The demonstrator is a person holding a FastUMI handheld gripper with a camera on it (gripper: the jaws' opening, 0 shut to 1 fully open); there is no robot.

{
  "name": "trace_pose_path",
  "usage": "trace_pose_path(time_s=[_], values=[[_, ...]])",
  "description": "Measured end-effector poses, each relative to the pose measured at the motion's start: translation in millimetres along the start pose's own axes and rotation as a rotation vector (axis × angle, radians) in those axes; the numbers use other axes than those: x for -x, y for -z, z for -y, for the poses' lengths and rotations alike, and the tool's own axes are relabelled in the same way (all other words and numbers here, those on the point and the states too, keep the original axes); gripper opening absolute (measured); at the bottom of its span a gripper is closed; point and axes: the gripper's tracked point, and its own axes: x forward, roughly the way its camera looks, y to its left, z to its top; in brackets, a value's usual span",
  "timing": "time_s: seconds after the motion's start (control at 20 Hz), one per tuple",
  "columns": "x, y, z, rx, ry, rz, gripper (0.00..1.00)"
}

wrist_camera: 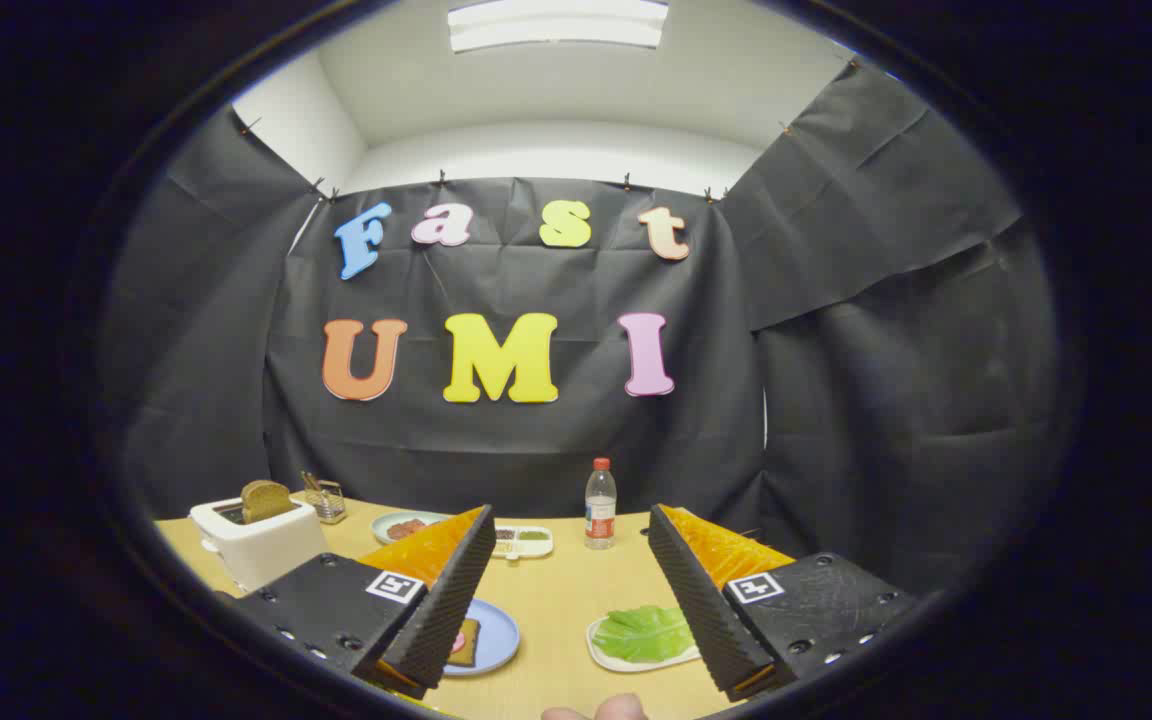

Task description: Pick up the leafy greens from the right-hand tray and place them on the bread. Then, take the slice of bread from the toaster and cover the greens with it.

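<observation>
Two fingers of the claw (568, 545) stand wide apart, gripping nothing, above the pale wooden table (561, 610). Flat green leafy greens (644, 632) lie on a white tray (608, 660) beside the right finger. A brown bread slice (264, 498) stands in the white toaster (256, 545), well apart.
</observation>
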Motion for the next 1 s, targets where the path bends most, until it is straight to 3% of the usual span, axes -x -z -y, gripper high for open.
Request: trace_pose_path(time_s=[0.6, 1.0], values=[[-4, -14, 6, 0.042, -0.008, 0.012, 0.95], [-10, -23, -5, 0.055, -0.057, 0.020, 0.95]])
